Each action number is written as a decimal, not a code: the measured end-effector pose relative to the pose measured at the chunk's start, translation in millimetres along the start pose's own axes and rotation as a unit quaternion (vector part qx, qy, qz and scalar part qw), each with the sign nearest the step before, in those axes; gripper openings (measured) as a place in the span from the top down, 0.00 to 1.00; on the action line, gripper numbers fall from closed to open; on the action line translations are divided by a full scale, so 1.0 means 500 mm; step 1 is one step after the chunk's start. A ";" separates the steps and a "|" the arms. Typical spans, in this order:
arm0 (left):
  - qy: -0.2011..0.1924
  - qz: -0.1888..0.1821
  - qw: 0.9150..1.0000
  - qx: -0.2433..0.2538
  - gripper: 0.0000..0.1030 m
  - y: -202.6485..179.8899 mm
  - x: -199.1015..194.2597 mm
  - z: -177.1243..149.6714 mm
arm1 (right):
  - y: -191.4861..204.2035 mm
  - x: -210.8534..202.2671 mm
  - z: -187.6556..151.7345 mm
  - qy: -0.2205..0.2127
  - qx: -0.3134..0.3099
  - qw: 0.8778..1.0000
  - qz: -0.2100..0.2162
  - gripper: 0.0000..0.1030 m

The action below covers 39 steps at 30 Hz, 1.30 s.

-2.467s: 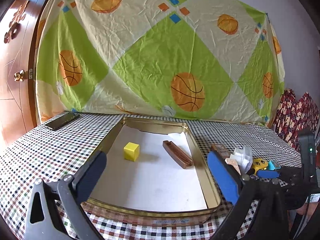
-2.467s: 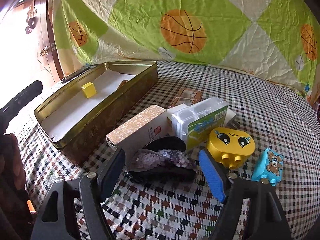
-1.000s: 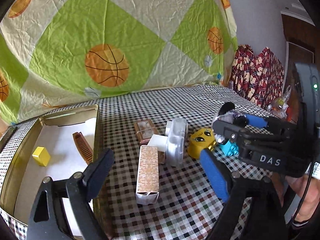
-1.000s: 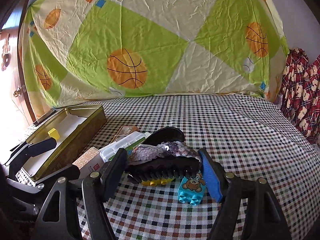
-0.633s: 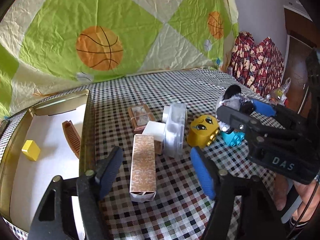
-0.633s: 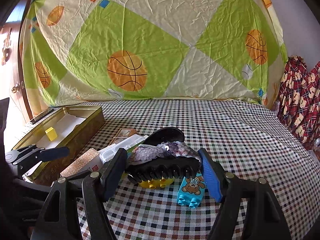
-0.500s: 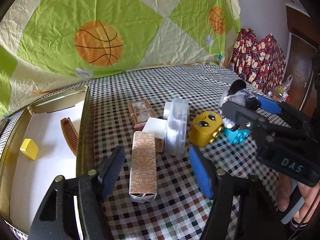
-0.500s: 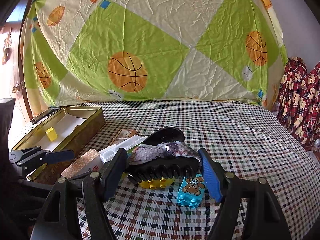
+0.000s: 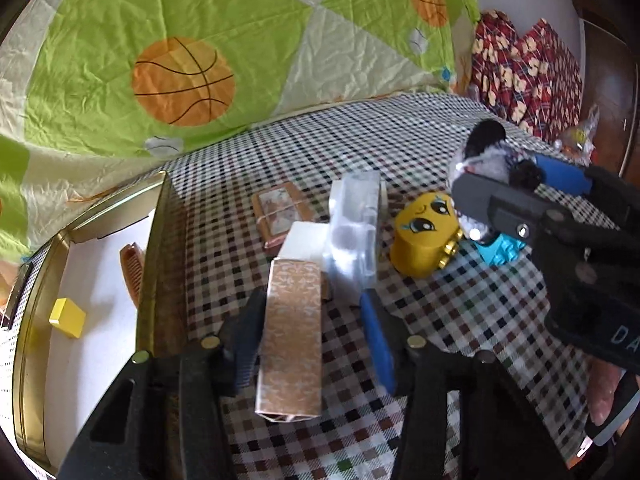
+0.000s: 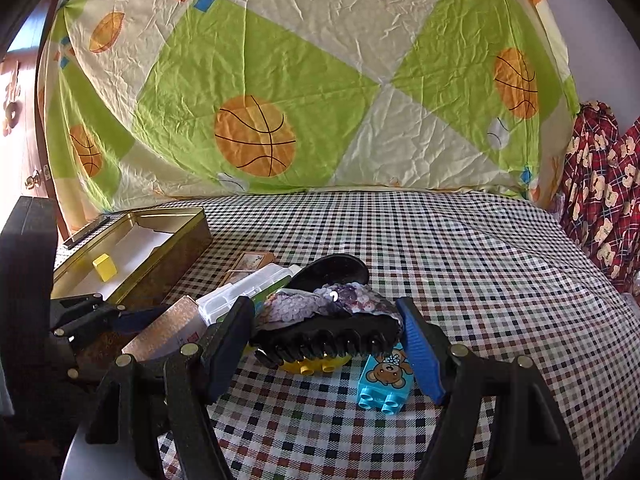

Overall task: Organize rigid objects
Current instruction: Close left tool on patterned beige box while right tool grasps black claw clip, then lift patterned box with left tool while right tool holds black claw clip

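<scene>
The gold tin [image 9: 154, 264] walls the left; checked cloth [image 10: 460, 264] lies open rightward. The left gripper [image 9: 316, 336], jaws just closing, straddles the patterned carton [image 9: 294, 332] without clamping. The right gripper [image 10: 326, 344] clamps the sequined hair claw [image 10: 328, 328].

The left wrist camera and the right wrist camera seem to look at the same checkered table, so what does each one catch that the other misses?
Only the left wrist view shows the brown comb inside the gold metal tin and the face of the yellow toy block.

Only the right wrist view shows the teddy bear picture on the blue toy brick and the teeth of the black sequinned hair claw held in the right gripper.

Both show the tin, the small yellow cube, the gold patterned carton between the left gripper jaws, and the basketball-print sheet.
</scene>
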<state>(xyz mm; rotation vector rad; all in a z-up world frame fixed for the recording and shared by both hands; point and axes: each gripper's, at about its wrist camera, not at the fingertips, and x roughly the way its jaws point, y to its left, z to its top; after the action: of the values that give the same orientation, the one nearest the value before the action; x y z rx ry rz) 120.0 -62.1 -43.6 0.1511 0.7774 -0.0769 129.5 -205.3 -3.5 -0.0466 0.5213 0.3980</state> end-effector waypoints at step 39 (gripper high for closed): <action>-0.112 0.000 0.991 -0.070 0.77 0.056 -0.075 -0.013 | 0.009 -0.031 -0.001 -0.040 -0.005 0.999 -0.002 0.28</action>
<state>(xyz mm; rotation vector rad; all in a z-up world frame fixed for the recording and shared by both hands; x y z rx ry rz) 92.2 -32.8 -19.0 0.0092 0.5570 -0.0376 115.3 -206.9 4.2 -0.0403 0.4408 0.3975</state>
